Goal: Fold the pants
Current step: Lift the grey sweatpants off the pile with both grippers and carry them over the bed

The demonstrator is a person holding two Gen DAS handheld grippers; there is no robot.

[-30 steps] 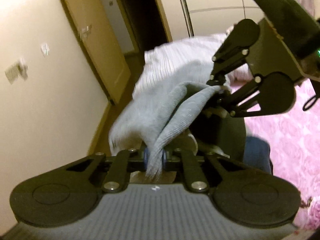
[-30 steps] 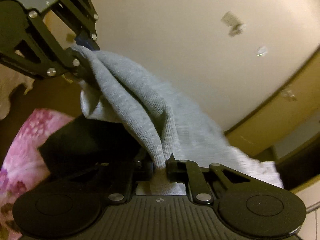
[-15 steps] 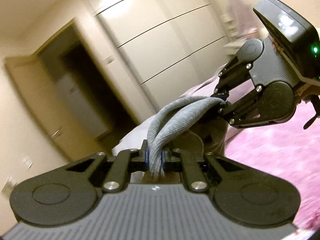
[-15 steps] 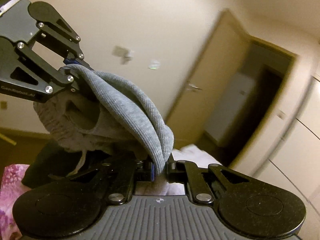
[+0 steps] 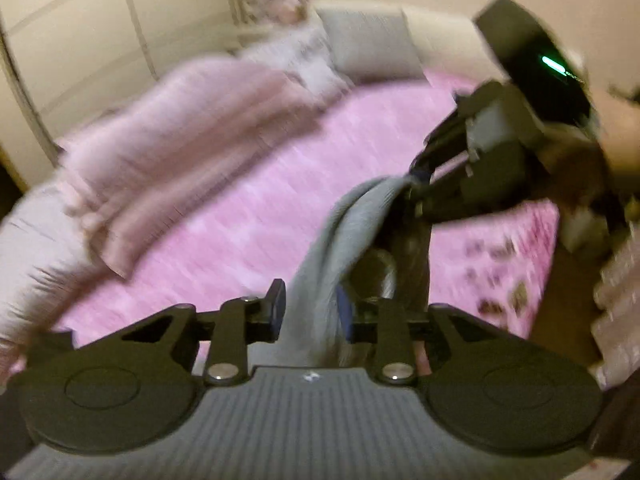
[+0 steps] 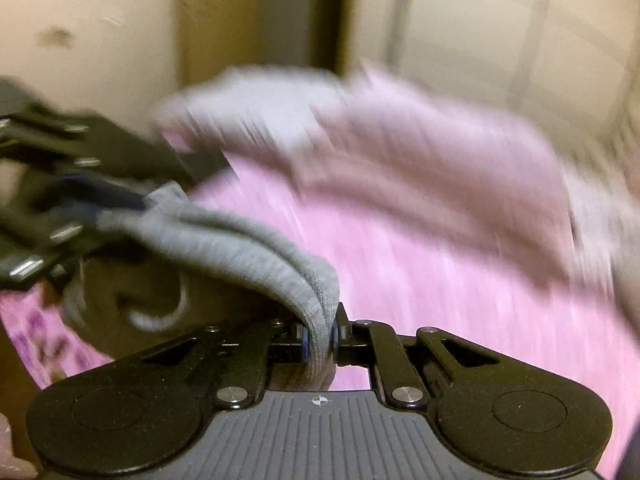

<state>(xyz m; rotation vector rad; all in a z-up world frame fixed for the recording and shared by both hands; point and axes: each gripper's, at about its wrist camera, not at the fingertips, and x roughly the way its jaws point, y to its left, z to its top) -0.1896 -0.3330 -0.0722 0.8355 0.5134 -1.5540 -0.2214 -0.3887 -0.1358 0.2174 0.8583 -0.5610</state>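
The grey ribbed pants point(image 5: 352, 220) hang bunched between both grippers above a pink bed sheet point(image 5: 240, 200). In the left wrist view my left gripper point(image 5: 310, 308) has its jaws apart, with the cloth still running through the gap. My right gripper point(image 5: 416, 178) sits ahead to the right at the other end of the bunch. In the right wrist view my right gripper point(image 6: 320, 336) is shut on a thick fold of the pants point(image 6: 240, 240), which stretch left to the left gripper point(image 6: 132, 204). A white drawstring point(image 6: 160, 320) dangles below. Both views are motion-blurred.
A pale pink blanket point(image 5: 180, 128) lies crumpled along the bed's left side, with grey pillows point(image 5: 372, 44) at the head. White wardrobe doors point(image 5: 80, 20) stand beyond it. The pink sheet point(image 6: 440, 280) spreads under the pants, and a dark doorway point(image 6: 260, 20) is behind.
Both grippers swung from facing the wall and doorway down toward the bed, carrying the pants. The left gripper's jaws have spread wider around the cloth.
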